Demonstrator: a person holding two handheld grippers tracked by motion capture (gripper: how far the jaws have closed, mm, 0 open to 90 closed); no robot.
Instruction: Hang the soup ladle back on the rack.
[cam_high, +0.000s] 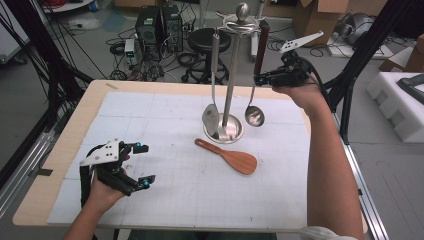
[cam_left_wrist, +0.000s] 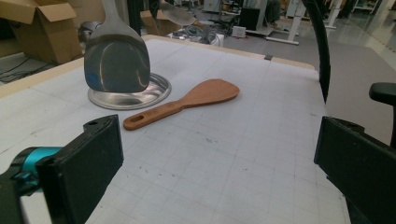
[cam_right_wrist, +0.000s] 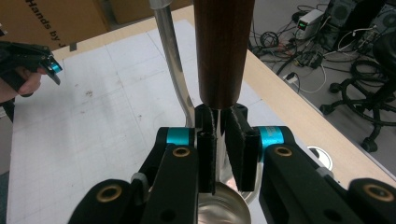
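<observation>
Stand (cam_high: 231, 75) holds spatula (cam_high: 210, 119) and jaw-gripped ladle (cam_high: 254, 115).

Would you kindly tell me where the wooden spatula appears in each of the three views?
High view: wooden spatula lies flat at centre, just in front of the rack's round base.
Left gripper view: upper centre, right of that base.
Right gripper view: not in it.
Shared landmark: the white gridded mat.

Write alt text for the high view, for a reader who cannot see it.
The right hand-held gripper is shut on the thin metal shank of a ladle that hangs from a steel utensil stand, beside a hanging metal spatula. A wooden spatula lies flat on the white mat, and the left hand-held gripper hovers open at the near left.
</observation>
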